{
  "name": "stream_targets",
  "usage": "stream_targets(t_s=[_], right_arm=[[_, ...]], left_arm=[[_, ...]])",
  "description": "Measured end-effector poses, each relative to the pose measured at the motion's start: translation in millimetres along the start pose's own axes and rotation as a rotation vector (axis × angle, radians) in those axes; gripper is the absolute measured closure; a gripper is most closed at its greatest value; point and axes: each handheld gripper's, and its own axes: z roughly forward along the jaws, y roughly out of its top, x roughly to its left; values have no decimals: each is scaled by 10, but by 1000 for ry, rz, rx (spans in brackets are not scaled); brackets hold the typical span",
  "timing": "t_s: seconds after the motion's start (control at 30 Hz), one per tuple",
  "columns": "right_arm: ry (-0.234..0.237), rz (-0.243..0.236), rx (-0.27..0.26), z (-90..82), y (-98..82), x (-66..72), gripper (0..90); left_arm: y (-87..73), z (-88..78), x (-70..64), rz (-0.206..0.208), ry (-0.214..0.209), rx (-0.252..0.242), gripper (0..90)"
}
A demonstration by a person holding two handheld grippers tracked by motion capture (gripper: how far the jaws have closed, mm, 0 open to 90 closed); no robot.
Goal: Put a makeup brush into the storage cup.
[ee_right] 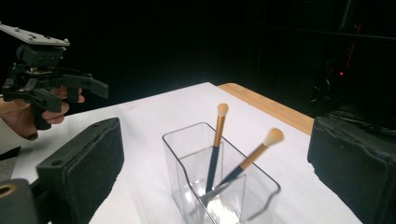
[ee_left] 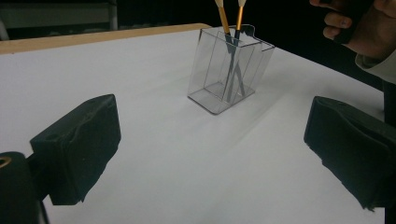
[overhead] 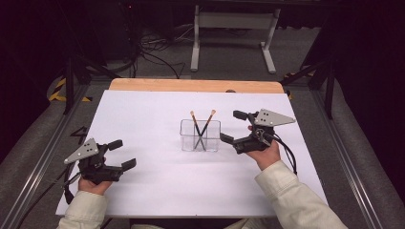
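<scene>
A clear plastic box [overhead: 184, 137] stands upright in the middle of the white table top [overhead: 143, 114]. Two make-up brushes, one [overhead: 195, 125] leaning left and one [overhead: 208, 120] leaning right, cross inside it, bristle ends up. My right gripper [overhead: 230, 126] hovers just right of the box, open, with nothing between its pads. In the right gripper view the box [ee_right: 177, 158] and both brushes [ee_right: 215, 140] [ee_right: 254, 154] sit close below the open jaws [ee_right: 217, 170]. My left gripper [overhead: 125, 153] rests open at the near left. Its view shows the box [ee_left: 210, 93] farther off.
A bare wooden strip [overhead: 191, 85] runs along the table's far edge. Metal rails flank the table at left [overhead: 43, 152] and right [overhead: 353, 157]. A white desk frame [overhead: 234, 21] and cables [overhead: 153, 52] lie on the floor beyond. White surface surrounds the box.
</scene>
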Motion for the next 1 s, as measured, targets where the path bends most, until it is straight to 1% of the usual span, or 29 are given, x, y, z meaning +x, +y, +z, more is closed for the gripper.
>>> stream_targets(t_s=[0.17,0.27,0.37,0.47,0.5,0.6,0.63,0.67,0.73,0.83,0.9,1.0], right_arm=[[-9,-10,6,-140,-2,-25,14],[18,-21,13,-220,1,-37,4],[10,-34,14,-296,-8,-48,4],[-1,-30,16,-377,-29,-69,5],[-1,-30,16,-377,-29,-69,5],[-13,-18,15,-463,-67,-103,5],[-21,-10,21,-504,-92,-127,4],[-21,-10,21,-504,-92,-127,4],[-32,-14,33,-560,-123,-148,4],[-46,-3,34,-628,-157,-173,4],[-58,6,38,-679,-188,-193,5],[-69,21,51,-752,-247,-219,4]], left_arm=[[16,1,-8,3,-5,-5,43],[26,1,-10,6,-10,-6,43],[26,7,-12,9,-13,-3,43],[27,5,-17,10,-17,-8,43],[27,5,-17,10,-17,-8,43],[28,-3,-18,10,-18,-8,43],[27,-7,-20,9,-19,-6,42],[24,-13,-23,11,-20,-3,42],[19,-36,-36,15,-21,2,42],[25,-68,-51,25,-18,-13,42],[25,-77,-58,23,-21,-21,42],[23,-98,-66,31,-24,-24,42]])
